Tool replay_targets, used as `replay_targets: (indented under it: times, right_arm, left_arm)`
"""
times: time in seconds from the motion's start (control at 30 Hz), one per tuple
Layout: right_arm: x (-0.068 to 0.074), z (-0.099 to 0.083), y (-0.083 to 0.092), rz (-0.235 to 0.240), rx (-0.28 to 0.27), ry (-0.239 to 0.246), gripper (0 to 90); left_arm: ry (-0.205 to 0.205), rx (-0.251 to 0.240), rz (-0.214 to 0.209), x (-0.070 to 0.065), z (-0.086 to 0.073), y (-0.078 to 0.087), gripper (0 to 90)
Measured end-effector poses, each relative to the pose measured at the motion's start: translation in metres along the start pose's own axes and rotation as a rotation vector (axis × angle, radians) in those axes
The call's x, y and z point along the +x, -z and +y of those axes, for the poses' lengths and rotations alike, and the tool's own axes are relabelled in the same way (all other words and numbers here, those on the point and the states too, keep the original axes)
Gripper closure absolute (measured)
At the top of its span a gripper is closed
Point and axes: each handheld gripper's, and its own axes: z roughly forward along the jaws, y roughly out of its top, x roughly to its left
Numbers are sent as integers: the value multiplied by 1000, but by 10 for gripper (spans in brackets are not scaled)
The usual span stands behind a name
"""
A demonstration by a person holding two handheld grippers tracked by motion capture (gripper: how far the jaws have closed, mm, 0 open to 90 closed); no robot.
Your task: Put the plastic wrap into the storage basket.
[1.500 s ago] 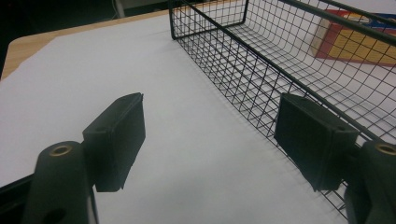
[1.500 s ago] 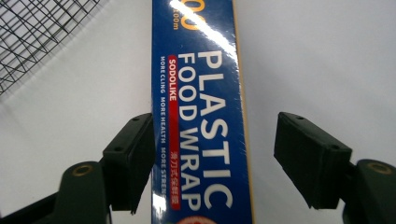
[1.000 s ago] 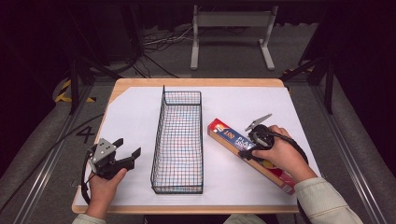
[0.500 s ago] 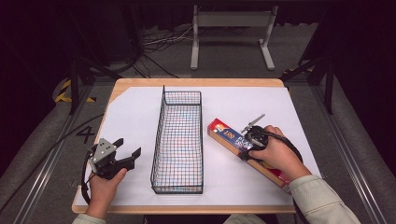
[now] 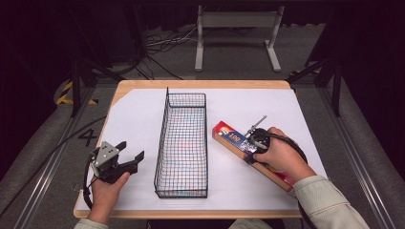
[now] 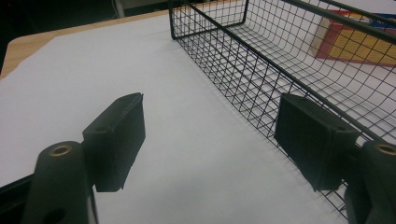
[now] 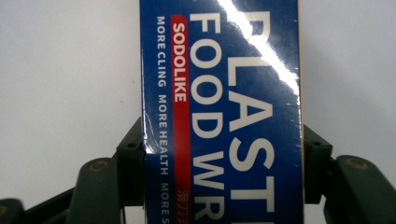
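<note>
Right gripper (image 5: 251, 141) now sits lower and nearer the person than it did a second ago, pressed down over the long food wrap box (image 5: 229, 139), with its jaws straddling the box's width. From the right gripper view, a black jaw stands against each long edge of the blue face of the box (image 7: 219, 93), so the grip looks closed on it, or within a hair of that. In the earlier high views the gripper hung a little farther along the box and its grey plate stood clear above the label; now the hand (image 5: 282, 155) covers more of the carton. My reading is that the approach is over and the clamp has been made, so lifting is what the work calls for next.

Ahead and to the left of that gripper stands the wire basket (image 5: 183, 143), just beside the box but not touching it, and nothing lies in it. On the basket's far side the left gripper (image 5: 125, 155) hovers over the white sheet (image 5: 133, 114) where it was before, its jaws spread wide with nothing between them; the basket wall (image 6: 261, 88) runs just past its right-hand pad (image 6: 313, 135)
</note>
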Motion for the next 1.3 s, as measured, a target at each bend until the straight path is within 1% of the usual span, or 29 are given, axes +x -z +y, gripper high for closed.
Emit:
replay_targets:
  times: [0.13,0.2,0.23,0.3,0.37,0.4,0.47,0.57,0.63,0.67,0.7,0.9,1.0,1.1,1.2,1.3]
  right_arm:
    - [1,0,1,-5,-1,3,393]
    - [1,0,1,-8,-6,-3,394]
    - [0,0,2,-6,-12,-9,394]
    - [0,2,7,2,-49,-31,394]
    - [0,4,11,14,-63,-57,394]
    - [0,4,11,14,-63,-57,394]
    - [1,7,17,19,-77,-72,395]
    - [2,12,25,6,-108,-75,395]
    - [2,13,26,8,-114,-79,395]
    - [3,16,31,12,-122,-96,395]
    - [3,16,31,12,-122,-96,395]
    - [5,24,44,-14,-137,-117,395]
    - [6,27,50,-32,-161,-125,395]
    - [7,29,55,-46,-181,-143,396]
    - [8,31,60,-62,-211,-176,396]
    - [8,34,63,-70,-237,-181,396]
  left_arm:
    - [0,-2,1,0,0,0,249]
    - [0,-3,1,0,0,0,249]
    - [0,-2,1,0,0,1,249]
    - [0,-2,2,0,0,1,249]
    - [-2,-2,2,1,0,1,249]
    - [-2,-2,2,1,0,1,250]
    - [-2,-4,2,1,0,1,249]
    - [2,-4,3,1,0,1,250]
    - [3,-5,3,1,0,2,250]
    - [5,-8,4,2,0,2,250]
    - [5,-8,4,2,0,2,250]
    - [7,-13,7,2,0,2,250]
    - [11,-15,7,2,0,1,250]
    - [12,-15,4,2,0,1,250]
    - [11,-17,6,3,0,2,250]
    - [15,-18,6,3,0,2,250]
